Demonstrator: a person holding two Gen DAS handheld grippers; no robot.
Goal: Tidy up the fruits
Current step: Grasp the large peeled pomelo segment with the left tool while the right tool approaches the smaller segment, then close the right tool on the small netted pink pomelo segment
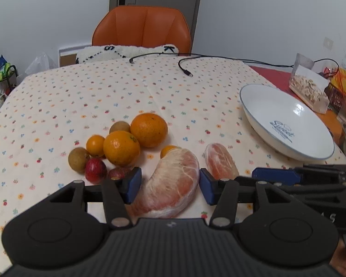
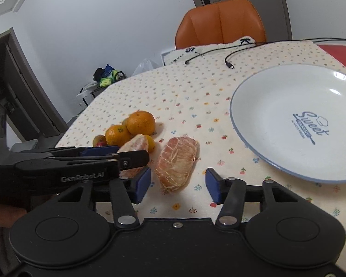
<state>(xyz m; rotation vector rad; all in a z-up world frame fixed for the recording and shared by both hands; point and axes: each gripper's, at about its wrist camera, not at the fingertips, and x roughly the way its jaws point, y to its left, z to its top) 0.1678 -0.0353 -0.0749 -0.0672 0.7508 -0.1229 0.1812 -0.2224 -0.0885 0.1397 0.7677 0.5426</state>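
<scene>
My left gripper (image 1: 170,185) is shut on the large peeled pomelo segment (image 1: 173,180), which lies on the flowered tablecloth with a blue pad against each side. From the right wrist view that gripper (image 2: 136,153) reaches in from the left around the same segment (image 2: 136,143). My right gripper (image 2: 177,185) is open, and the smaller pomelo segment (image 2: 176,166) lies between its pads with a gap on each side. The smaller segment (image 1: 220,161) lies right of the large one. Two oranges (image 1: 148,129) and several small fruits (image 1: 95,170) cluster to the left. A white plate (image 2: 277,106) stands empty at the right.
Two black cables (image 1: 184,68) lie across the far side of the table. An orange chair (image 1: 142,27) stands behind it. A clear bag of snacks (image 1: 309,90) and other clutter sit beyond the plate (image 1: 265,106) on a red cloth. The table's left edge drops off near the fruit cluster.
</scene>
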